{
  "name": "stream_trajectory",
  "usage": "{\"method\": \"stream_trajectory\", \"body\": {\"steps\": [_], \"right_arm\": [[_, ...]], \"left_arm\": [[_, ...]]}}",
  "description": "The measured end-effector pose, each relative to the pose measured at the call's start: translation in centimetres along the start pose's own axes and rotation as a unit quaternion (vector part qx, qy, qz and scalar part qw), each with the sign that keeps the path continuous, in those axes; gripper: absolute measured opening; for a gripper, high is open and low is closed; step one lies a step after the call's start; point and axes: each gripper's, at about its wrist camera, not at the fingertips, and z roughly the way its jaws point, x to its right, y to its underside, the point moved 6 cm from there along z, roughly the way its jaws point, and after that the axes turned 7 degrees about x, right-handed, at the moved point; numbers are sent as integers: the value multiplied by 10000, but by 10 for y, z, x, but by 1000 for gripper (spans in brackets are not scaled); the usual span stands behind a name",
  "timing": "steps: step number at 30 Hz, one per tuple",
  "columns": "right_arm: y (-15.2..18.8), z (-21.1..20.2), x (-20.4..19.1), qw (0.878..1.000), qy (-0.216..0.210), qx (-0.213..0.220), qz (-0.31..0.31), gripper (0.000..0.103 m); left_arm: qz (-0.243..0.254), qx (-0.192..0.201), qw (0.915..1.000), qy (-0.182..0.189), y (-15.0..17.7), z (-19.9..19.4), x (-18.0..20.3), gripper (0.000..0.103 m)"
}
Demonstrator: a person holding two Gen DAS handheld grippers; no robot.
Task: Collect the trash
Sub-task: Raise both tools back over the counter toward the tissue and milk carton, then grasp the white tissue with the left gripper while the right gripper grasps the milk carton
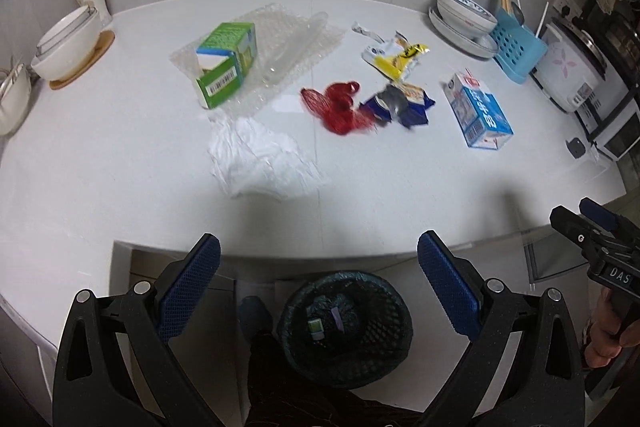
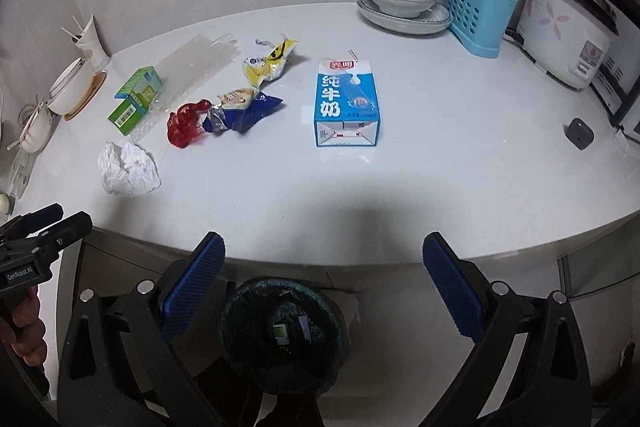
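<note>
Left wrist view: the left tool (image 1: 319, 259) hangs spread wide and empty at the near edge of the tabletop (image 1: 120, 155), right above the bin (image 1: 345, 323) on the floor, probably a handy drop spot. Just ahead lies the crumpled tissue (image 1: 260, 159); beyond it the green carton (image 1: 226, 65) on bubble wrap (image 1: 280, 47), with the red wrapper (image 1: 338, 103) off to the right.

Right wrist view: the right tool (image 2: 324, 259) is also spread, holding nothing, bin beneath it. The milk carton (image 2: 346, 105) lies flat straight ahead, likely its easiest pick; the blue wrapper (image 2: 244, 109) and yellow wrapper (image 2: 270, 63) sit ahead-left.
</note>
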Motion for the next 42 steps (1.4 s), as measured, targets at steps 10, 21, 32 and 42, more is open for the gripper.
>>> {"method": "stream_trajectory", "body": {"steps": [10, 21, 32, 42], "right_arm": [[-31, 30, -12, 9997, 165, 30, -159, 95], [-51, 83, -9, 9988, 344, -307, -144, 95], [-91, 131, 3, 9953, 530, -805, -9, 95], [-99, 167, 6, 9877, 755, -1367, 37, 91]], "left_arm": [[-311, -72, 9989, -350, -26, 25, -47, 97], [-305, -516, 9974, -396, -28, 76, -64, 96], [-1, -969, 9948, -328, -35, 109, -45, 91], [235, -1316, 9893, -589, -30, 125, -37, 63]]}}
